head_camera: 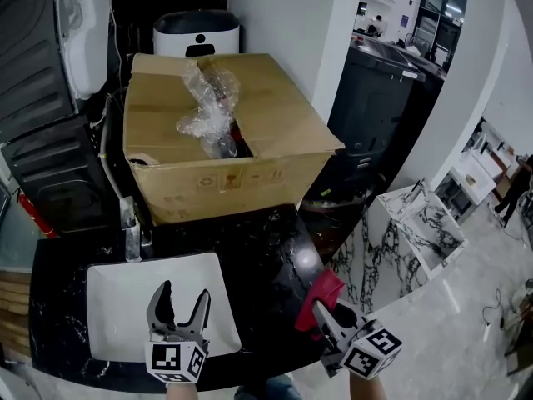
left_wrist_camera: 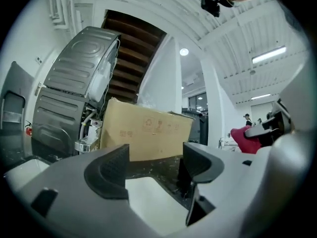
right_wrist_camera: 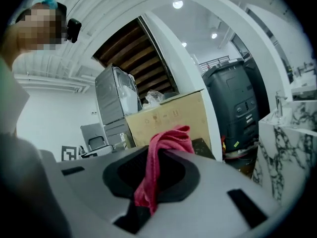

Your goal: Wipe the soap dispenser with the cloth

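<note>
The left hand-held gripper (head_camera: 183, 295) has its jaws well apart with nothing between them. It hangs over the near part of a white rectangular basin (head_camera: 117, 294), and its own view looks between its dark pads (left_wrist_camera: 110, 171) at the bare basin floor. Its marker cube (head_camera: 176, 362) sits at the bottom edge of the head view.

The right hand-held gripper (head_camera: 323, 313) is clamped on the red cloth (right_wrist_camera: 168, 140). A pinched fold runs down between the two jaws, and the rest bunches up above and beyond their tips. In the head view this gripper is at the right front corner of the black speckled worktop (head_camera: 266, 252), well apart from the left one.

The soap dispenser (head_camera: 132, 236) looks to be the slim clear and chrome piece standing upright at the basin's far left corner, though it is too small to make out clearly. It stands just beside the front wall of a large cardboard box (head_camera: 221, 177). Neither gripper touches it, and the cloth is well away from it across the worktop.

The box sits at the back of the worktop with its flaps open and crumpled clear plastic wrap (head_camera: 204, 107) poking out of the top. A white marble-patterned stand (head_camera: 416, 223) is off to the right, and a tall black machine (head_camera: 383, 98) is behind it.
</note>
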The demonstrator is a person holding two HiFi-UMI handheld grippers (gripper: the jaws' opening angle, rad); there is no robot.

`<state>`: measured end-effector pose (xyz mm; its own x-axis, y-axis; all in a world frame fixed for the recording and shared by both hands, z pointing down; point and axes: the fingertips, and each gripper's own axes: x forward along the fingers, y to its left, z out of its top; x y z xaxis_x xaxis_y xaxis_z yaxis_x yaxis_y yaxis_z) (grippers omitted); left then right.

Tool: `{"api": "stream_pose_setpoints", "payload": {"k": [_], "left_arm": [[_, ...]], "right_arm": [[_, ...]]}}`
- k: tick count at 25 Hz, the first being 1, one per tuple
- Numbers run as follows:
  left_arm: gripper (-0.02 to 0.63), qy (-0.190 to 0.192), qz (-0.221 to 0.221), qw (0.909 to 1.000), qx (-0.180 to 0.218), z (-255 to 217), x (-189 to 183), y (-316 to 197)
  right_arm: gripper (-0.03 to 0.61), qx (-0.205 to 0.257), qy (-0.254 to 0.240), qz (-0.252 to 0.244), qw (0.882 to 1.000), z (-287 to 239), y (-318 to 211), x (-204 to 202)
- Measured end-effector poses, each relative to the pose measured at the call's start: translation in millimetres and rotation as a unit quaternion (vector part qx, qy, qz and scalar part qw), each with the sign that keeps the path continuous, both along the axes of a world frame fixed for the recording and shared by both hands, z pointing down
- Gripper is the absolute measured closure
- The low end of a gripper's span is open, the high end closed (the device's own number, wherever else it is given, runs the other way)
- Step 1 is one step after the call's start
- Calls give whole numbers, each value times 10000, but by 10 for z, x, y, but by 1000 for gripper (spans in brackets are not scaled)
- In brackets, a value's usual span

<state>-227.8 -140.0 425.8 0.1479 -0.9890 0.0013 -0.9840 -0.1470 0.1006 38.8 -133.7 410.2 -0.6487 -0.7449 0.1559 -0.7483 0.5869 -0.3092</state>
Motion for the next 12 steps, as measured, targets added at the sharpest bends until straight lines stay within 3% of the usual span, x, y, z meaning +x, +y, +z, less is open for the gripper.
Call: {"api": "stream_pose_setpoints", "payload": {"k": [6,7,8,12], "left_arm": [[299,-206,-187,9994,194,-152,82,378],[483,-263,-315,9989,233,-201,79,449],[601,-317,-385,9984,284,-254,96,522],[601,-357,-277,9977,513,-446,328,839]], "right_arm": [[526,502,146,397,9978,-272,183,23],[526,602,213,446,9970,-314,217,32],[526,690,294,477,9960,-346,257,41],[526,1030,844,448,9901,-434,499,94]]}}
